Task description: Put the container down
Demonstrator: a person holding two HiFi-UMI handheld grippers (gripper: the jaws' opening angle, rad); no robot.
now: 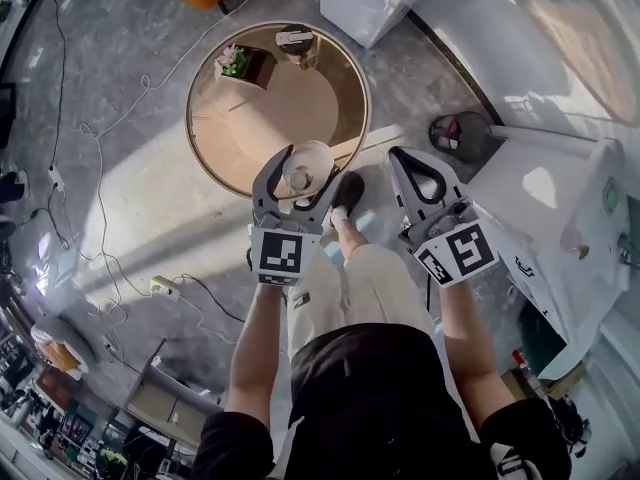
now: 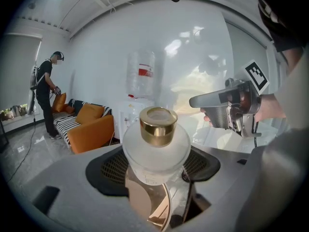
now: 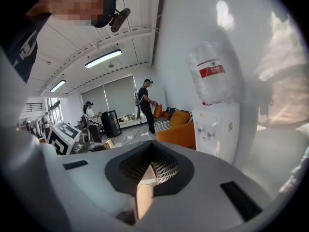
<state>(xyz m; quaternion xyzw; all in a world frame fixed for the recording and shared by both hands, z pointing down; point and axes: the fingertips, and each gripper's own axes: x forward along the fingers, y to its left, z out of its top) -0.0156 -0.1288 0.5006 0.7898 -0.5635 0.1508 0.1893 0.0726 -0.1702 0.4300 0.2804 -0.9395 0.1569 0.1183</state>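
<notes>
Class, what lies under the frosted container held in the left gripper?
The round table, near its edge, with grey floor beside it. The container itself covers the spot straight beneath it.

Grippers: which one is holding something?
The left gripper: its jaws clasp a frosted container. The right gripper is shut, with nothing between its jaws.

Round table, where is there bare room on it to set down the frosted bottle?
The round table is bare across its middle and near-left, from the flower box at the far-left rim down to the left gripper holding the frosted bottle. The far rim is crowded: the flower box and a small object sit there.
</notes>
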